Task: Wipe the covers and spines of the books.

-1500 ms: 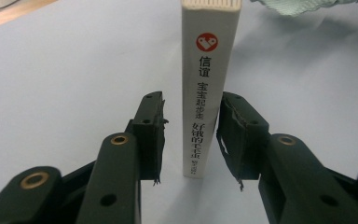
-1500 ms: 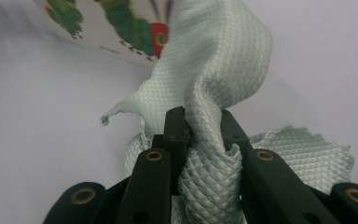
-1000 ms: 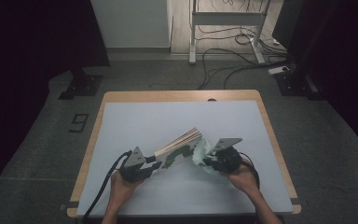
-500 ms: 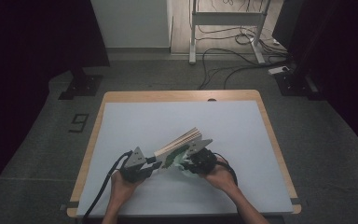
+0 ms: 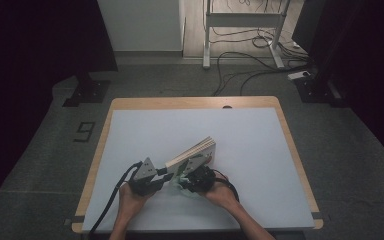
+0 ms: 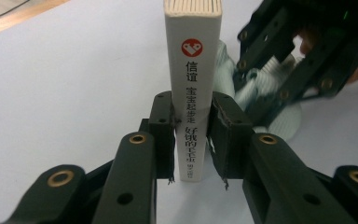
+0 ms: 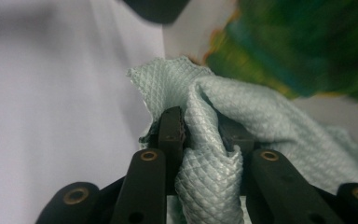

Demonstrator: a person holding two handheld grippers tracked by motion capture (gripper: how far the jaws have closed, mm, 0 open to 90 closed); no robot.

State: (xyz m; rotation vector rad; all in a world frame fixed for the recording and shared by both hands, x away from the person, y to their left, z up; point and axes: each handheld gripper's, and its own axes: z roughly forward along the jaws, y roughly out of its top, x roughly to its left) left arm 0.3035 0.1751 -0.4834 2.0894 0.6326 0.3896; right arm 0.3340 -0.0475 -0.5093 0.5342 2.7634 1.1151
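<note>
A thick children's book [image 5: 192, 152] stands tilted on the white table, page edges up. My left gripper [image 6: 192, 135] is shut on its white spine [image 6: 193, 70], which carries Chinese print and a red logo; in the high view that gripper [image 5: 166, 173] sits at the book's near end. My right gripper [image 7: 203, 133] is shut on a pale green waffle cloth [image 7: 242, 102], its jaws having just eased slightly with the cloth still pinched. The cloth lies against the book's green cover [image 7: 298, 46]. From above, the right gripper [image 5: 190, 180] and cloth [image 5: 179, 185] are beside the book's near right side.
The white table top [image 5: 140, 130] has a wooden rim and open surface at the back and both sides. Cables and a metal stand [image 5: 240, 20] lie on the floor beyond the far edge. A dark stand foot [image 5: 87, 92] sits at the left rear.
My right hand has moved left with the cloth, from clear of the book to right against its cover. The left hand and the book have stayed put.
</note>
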